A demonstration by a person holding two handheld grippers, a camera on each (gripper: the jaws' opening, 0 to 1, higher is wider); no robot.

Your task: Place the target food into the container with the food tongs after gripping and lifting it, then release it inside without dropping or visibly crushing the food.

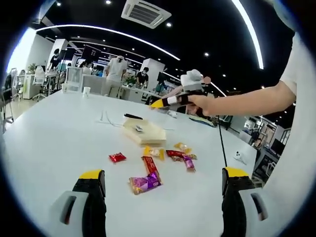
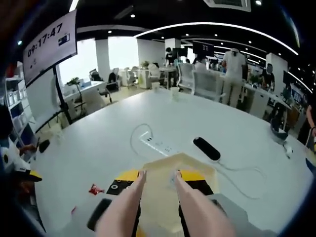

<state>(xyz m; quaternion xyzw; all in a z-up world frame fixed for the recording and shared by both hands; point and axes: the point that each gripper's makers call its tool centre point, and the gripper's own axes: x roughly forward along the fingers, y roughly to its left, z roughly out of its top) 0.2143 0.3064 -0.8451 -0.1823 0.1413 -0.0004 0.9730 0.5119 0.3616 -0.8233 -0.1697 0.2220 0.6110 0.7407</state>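
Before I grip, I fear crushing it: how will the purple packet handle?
The purple packet is probably light: it looks small and flat on the table. Its glossy, crinkled wrapper likely slips and dents easily. It shouldn't roll.

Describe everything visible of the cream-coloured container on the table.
The container is a shallow, pale cream tray, apparently plastic or card, with low walls and angular corners. It sits flat on the white table, beyond the scattered wrapped snacks. A small object lies inside it, too small to identify. In the right gripper view the container lies just past the tongs, whose two pale arms reach over its near edge. Whether they touch it cannot be told.
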